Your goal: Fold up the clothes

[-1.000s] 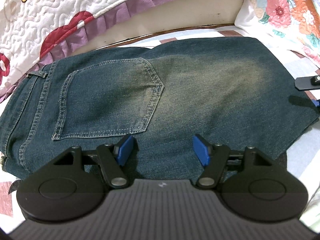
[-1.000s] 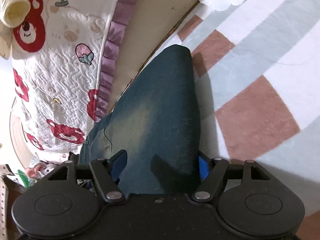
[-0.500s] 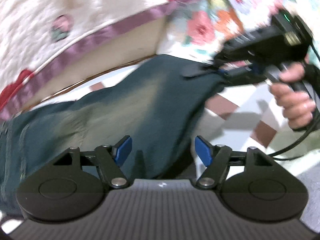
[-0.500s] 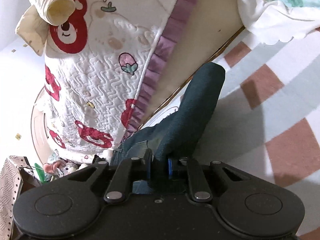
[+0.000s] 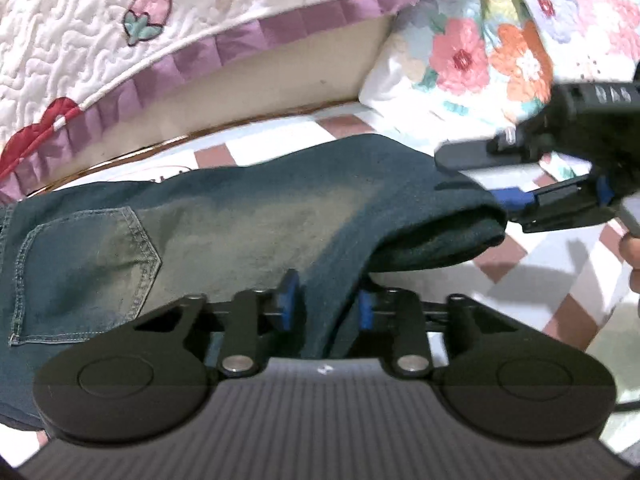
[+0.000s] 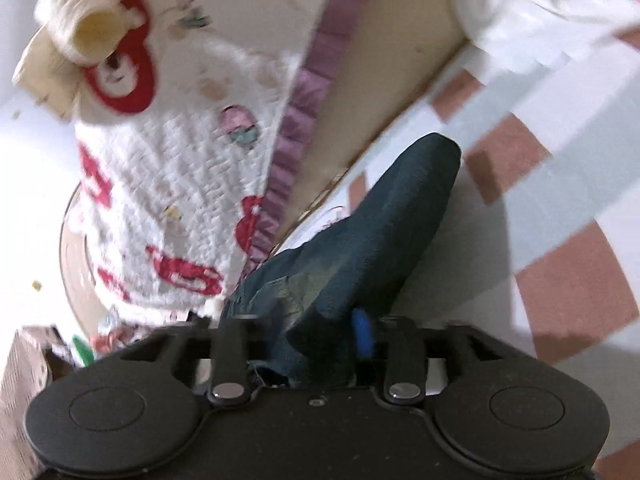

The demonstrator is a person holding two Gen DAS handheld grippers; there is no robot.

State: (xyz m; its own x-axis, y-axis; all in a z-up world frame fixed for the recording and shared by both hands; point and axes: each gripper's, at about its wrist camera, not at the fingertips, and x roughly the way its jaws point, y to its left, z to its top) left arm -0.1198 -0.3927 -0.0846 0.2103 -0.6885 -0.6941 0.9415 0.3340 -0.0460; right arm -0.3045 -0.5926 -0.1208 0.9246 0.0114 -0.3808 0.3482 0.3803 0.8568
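the dark blue faded denim jeans (image 5: pixel 248 216) lie across the checked brown, white and pale blue bedsheet (image 5: pixel 532 312), waist end to the left, and the right end is lifted off the sheet with both tools on it. the left gripper (image 5: pixel 326 306) has just been closing and its blue pads now pinch a ridge of denim at the near edge. the right gripper (image 5: pixel 492 178), seen at the right of the left wrist view, has just been opening: its jaws stand apart around the raised folded corner, and in its own view (image 6: pixel 320 334) cloth sits between the fingers but the blur makes it hard to say whether a pad touches it.

looks like the step is carrying the leg end over toward the back pocket (image 5: pixel 84 272). doing it well likely means getting both grips firm first, keeping the two corners level, and moving them together so the fold line comes out straight.

room-wise, the far side is tight: the white quilted cover with purple frill (image 5: pixel 200 40) and the floral pillow (image 5: pixel 480 56) sit close behind. the sheet to the right looks open.
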